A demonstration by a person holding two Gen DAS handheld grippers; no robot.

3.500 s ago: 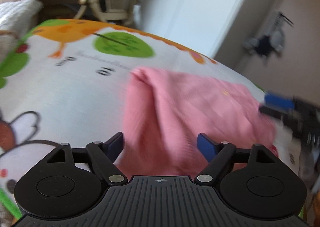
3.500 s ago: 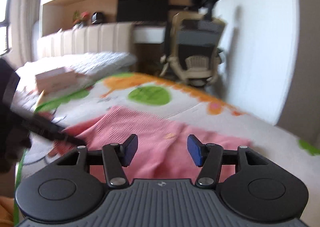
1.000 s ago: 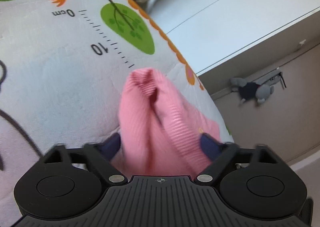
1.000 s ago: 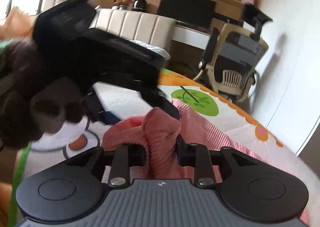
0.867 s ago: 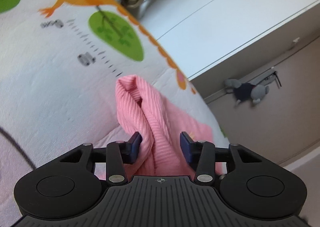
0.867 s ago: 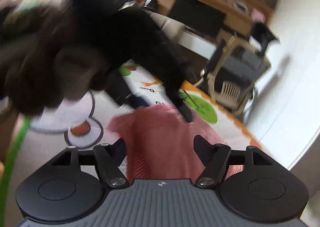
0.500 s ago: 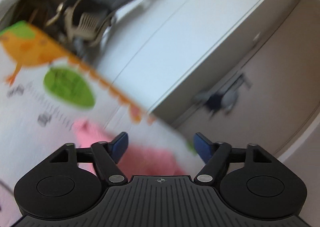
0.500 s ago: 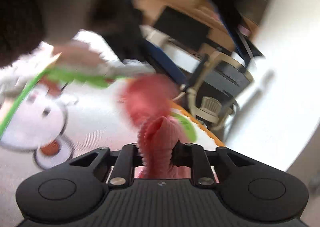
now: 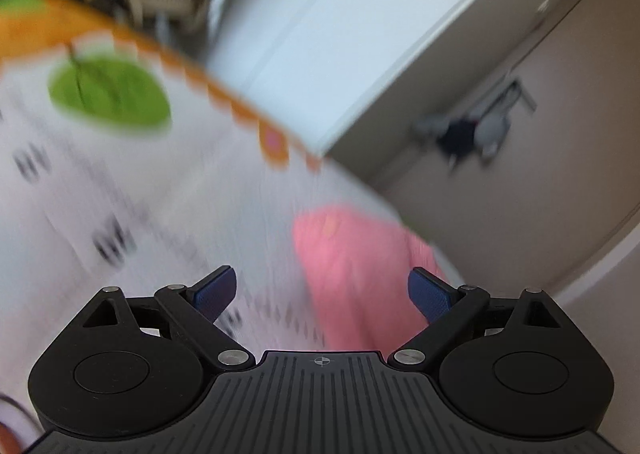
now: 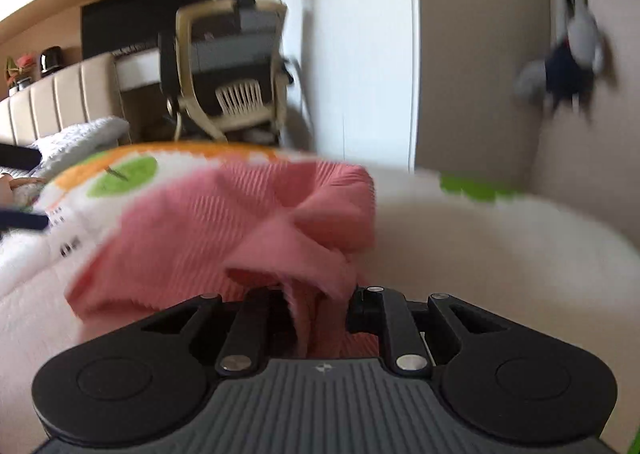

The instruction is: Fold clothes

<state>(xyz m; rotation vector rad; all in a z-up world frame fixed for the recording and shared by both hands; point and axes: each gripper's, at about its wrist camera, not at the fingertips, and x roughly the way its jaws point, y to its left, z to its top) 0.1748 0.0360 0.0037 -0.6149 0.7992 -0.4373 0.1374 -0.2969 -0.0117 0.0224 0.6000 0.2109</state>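
A pink ribbed garment [image 10: 240, 221] lies bunched on the patterned white blanket [image 10: 480, 238]. My right gripper [image 10: 316, 306] is shut on a gathered fold of the garment, and the cloth rises straight out of its fingers. In the left wrist view the same pink garment [image 9: 352, 266] is blurred and sits ahead toward the right. My left gripper [image 9: 322, 290] is open with its blue pads [image 9: 214, 290] wide apart and nothing between them.
The blanket [image 9: 120, 181] carries a green leaf print [image 9: 108, 97] and an orange border. A beige office chair [image 10: 228, 81] stands beyond its far edge, by a white wardrobe [image 9: 320, 37]. A soft toy [image 10: 564, 65] hangs on the beige wall.
My left gripper has let go of the pink garment, opened and pulled back. My right gripper stays shut on its fold and has swung the cloth toward the right.
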